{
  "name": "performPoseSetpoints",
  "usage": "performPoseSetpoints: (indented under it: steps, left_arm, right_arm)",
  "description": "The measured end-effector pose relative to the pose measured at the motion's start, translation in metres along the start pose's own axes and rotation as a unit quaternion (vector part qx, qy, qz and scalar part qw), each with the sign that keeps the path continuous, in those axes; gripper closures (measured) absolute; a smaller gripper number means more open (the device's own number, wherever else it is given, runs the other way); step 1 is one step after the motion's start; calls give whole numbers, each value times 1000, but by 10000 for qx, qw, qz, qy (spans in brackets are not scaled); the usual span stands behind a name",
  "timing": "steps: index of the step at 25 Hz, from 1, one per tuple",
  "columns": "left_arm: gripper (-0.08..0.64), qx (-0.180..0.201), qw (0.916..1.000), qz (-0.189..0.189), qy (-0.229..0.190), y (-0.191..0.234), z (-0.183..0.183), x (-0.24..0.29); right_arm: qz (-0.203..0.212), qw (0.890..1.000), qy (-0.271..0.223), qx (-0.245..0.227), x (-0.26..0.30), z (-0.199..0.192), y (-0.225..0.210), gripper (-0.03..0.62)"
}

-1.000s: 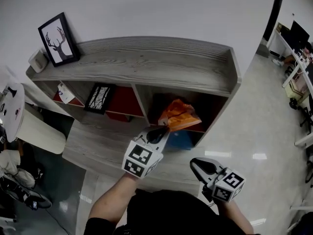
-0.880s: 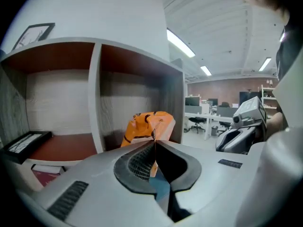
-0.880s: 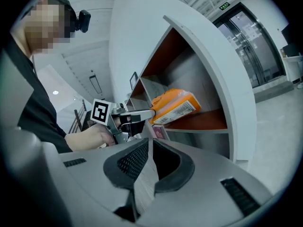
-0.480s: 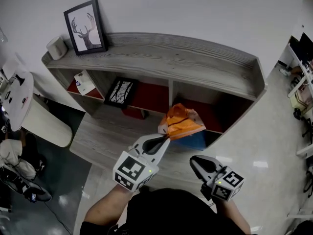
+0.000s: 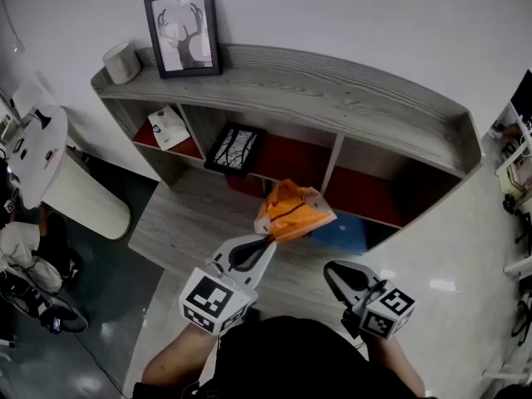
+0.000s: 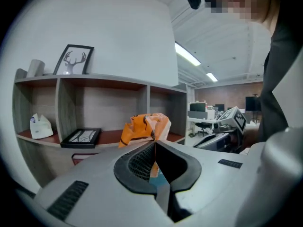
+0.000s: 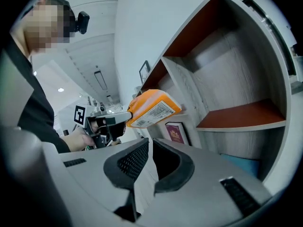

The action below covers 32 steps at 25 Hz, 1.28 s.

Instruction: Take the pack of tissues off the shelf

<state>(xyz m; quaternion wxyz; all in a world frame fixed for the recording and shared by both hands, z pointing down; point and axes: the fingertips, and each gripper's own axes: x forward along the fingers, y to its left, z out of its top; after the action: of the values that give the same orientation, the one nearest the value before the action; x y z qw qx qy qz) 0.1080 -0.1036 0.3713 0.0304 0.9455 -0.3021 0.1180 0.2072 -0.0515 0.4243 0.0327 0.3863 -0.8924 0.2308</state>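
The orange pack of tissues (image 5: 293, 212) hangs in the air in front of the grey wooden shelf (image 5: 332, 98), outside its compartments. My left gripper (image 5: 268, 241) is shut on the pack's near corner. In the left gripper view the pack (image 6: 142, 126) stands up just beyond the closed jaws of the left gripper (image 6: 154, 143). My right gripper (image 5: 332, 270) is to the right, shut and empty, apart from the pack. The right gripper view shows the pack (image 7: 151, 109) held by the left gripper (image 7: 111, 119), beyond the closed tips of the right gripper (image 7: 149, 141).
On the shelf top stand a framed deer picture (image 5: 183, 27) and a white cup (image 5: 122, 62). A black frame (image 5: 235, 148) and a white item (image 5: 170, 125) lie in the left compartments. A blue box (image 5: 341, 233) sits low under the right compartment. A white round table (image 5: 33, 152) is at the left.
My left gripper has drawn the tissue pack back out of the right compartment, away from the shelf. The right gripper has moved back alongside it, still shut.
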Motion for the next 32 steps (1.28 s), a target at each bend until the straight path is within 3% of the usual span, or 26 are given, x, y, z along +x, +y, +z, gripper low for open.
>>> performPoseSetpoints:
  steps: [17,22,32]
  left_arm:
    - [546,-507,9970,566,163,45,-64,-48]
    - [546,-447,9956,729,371,54,-89,-51]
    - [546,-664,9899,960,805,75,-147,-46]
  right_arm:
    - [203,9979,612,-106,52,-16,39,572]
    - [350,9975,604,116,70,-14,53,572]
    - [409,9963,757,-76,82,-16,63,572]
